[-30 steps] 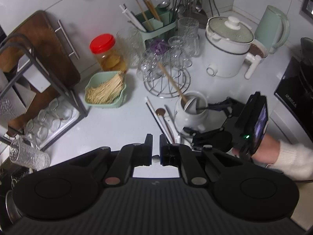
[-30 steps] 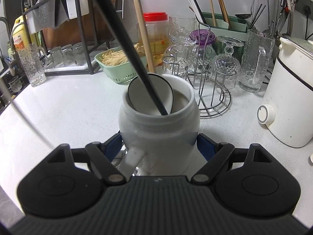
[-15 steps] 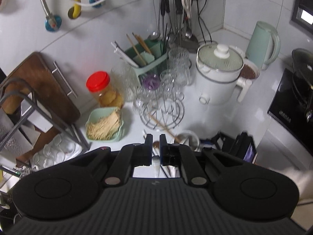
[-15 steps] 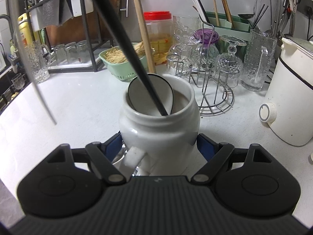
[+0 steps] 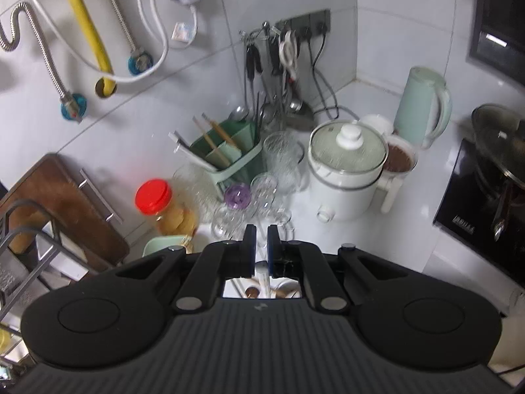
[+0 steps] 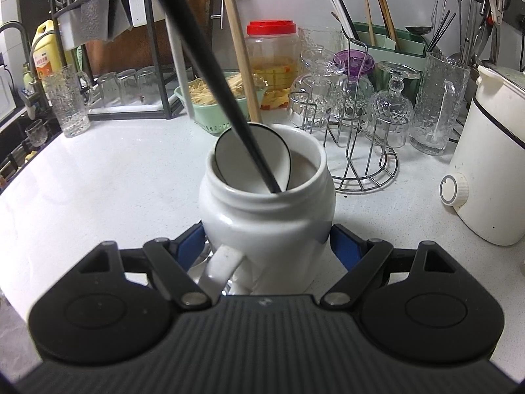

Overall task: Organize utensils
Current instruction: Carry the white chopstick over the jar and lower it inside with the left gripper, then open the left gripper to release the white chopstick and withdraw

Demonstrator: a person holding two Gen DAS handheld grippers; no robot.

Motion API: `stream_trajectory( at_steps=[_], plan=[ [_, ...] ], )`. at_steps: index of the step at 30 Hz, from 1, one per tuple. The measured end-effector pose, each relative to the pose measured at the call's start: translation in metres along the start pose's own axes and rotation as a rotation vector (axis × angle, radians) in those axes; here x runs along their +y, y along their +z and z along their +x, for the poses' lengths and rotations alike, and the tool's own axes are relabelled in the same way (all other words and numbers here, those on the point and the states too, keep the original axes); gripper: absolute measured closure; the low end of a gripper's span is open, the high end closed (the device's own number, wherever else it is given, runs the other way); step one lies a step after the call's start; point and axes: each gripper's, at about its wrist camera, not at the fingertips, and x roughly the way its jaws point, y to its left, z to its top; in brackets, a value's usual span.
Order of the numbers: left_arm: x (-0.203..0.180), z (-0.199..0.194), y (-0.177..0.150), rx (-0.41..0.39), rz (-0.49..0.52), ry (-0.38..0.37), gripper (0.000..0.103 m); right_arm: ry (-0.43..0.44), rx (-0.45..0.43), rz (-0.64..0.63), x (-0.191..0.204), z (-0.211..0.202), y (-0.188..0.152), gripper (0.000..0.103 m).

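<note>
Two utensils stand in the white mug (image 6: 267,216) on the counter (image 6: 98,177): a black-handled spoon (image 6: 252,161) and a wooden stick (image 6: 241,55). The right gripper (image 6: 267,246) clamps the glossy mug's sides. The left gripper (image 5: 261,246) is nearly closed, perhaps on something thin and pale. The yellow bottle's (image 6: 46,55) label is unreadable.

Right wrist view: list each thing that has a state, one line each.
White jar: upright, clamped between the right gripper's fingers.
Black-handled spoon: standing in the jar, handle leaning left.
Wooden stick: upright behind the jar's rim.
Red-lidded jar: closed.
Stemmed glass: upside down on the wire rack.
Left gripper: shut on a thin white utensil.
</note>
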Motion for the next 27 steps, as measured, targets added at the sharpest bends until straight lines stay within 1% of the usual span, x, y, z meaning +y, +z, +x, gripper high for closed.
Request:
stream_trajectory(
  at_steps=[6, 8, 15, 20, 24, 27],
  plan=[
    [-0.007, 0.003, 0.008, -0.023, 0.029, -0.007, 0.095, -0.004, 0.002, 0.003, 0.002, -0.001, 0.001, 0.018],
    [-0.007, 0.008, 0.008, -0.020, 0.028, -0.014, 0.098, -0.002, 0.002, 0.000, 0.002, -0.001, 0.000, 0.018],
    [-0.008, 0.023, 0.008, -0.012, 0.036, -0.028, 0.099, -0.001, 0.002, 0.000, 0.002, -0.001, 0.000, 0.018],
    [-0.015, 0.039, 0.002, 0.037, 0.036, -0.065, 0.099, -0.001, 0.001, 0.004, 0.003, -0.002, -0.001, 0.018],
    [-0.019, 0.059, -0.015, 0.117, 0.014, -0.097, 0.099, -0.001, -0.001, 0.003, 0.002, -0.002, -0.001, 0.018],
    [-0.016, 0.075, -0.029, 0.185, -0.039, -0.129, 0.099, -0.001, -0.003, 0.003, 0.002, -0.002, -0.002, 0.018]
  ],
)
